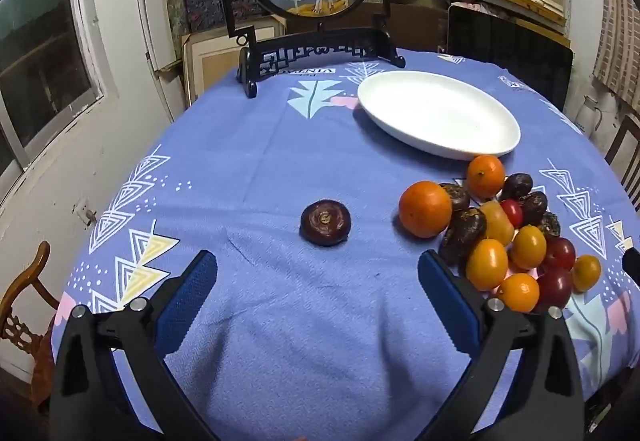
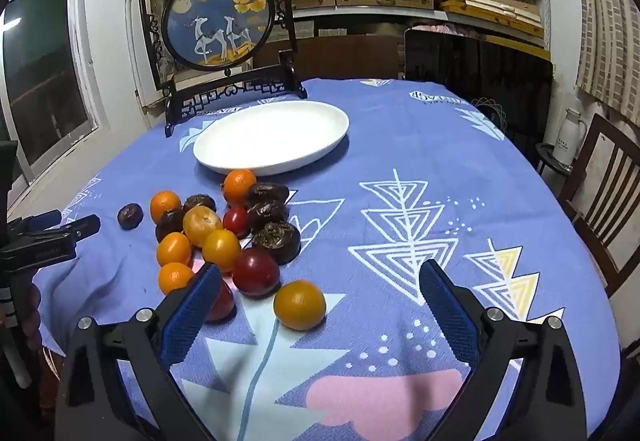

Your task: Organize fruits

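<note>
Left hand-held gripper: spread wide, holding nothing.
Dark round fruit: alone, straight ahead of it, left of the fruit pile.
Right hand-held gripper: spread wide, holding nothing.
Yellow fruit: between its fingers.

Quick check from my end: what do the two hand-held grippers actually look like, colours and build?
Both match. The left hand-held gripper and right hand-held gripper each have two black plastic arms with cut-out slots and round silver bolts at the joints. The fingers carry blue textured pads with a serrated inner edge. No cables or legible markings show.
</note>
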A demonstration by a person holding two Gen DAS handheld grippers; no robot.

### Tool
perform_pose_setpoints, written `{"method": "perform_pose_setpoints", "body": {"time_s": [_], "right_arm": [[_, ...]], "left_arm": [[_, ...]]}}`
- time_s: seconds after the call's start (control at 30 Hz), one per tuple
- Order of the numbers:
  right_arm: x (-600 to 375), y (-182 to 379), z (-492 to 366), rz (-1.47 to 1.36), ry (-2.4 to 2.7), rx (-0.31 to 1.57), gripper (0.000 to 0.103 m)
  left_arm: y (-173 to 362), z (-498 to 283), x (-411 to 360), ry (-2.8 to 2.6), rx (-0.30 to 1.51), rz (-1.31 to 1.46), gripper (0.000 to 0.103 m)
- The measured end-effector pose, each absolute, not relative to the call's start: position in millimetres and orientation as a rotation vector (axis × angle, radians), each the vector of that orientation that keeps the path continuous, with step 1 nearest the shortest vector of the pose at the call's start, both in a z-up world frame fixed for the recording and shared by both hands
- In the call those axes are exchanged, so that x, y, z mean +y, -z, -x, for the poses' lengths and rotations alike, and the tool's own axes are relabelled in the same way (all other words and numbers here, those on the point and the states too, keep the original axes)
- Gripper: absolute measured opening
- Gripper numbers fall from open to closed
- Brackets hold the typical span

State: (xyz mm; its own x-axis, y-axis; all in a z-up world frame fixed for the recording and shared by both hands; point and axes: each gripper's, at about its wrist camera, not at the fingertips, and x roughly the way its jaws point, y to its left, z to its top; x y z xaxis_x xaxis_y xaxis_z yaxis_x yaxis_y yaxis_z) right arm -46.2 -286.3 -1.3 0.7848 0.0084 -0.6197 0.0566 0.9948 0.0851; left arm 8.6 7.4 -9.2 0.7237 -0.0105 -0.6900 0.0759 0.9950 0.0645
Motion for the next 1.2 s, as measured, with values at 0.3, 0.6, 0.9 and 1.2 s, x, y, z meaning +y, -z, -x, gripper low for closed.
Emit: {"method": "perform_pose_setpoints", "body": {"time_s": [0.3,0.6,0.9,1.2], "right_arm": [[-282,0,64,-0.096,0.036,0.648,0.099],[-281,0,65,-0.093,0.036,0.646,0.099],[-281,0,65,-0.093,0.036,0.645,0.099],[-281,0,66,-0.094,0.035,0.645,0.099]], "left_arm": [[0,-2,2,0.042,0.732,-0.100,0.099],[-3,2,-1,0.041,0.726,-0.103,0.099],[-5,5,-2,0.044,0.722,-0.105,0.099],[-5,6,-3,0.044,0.721,-0.105,0.099]]}}
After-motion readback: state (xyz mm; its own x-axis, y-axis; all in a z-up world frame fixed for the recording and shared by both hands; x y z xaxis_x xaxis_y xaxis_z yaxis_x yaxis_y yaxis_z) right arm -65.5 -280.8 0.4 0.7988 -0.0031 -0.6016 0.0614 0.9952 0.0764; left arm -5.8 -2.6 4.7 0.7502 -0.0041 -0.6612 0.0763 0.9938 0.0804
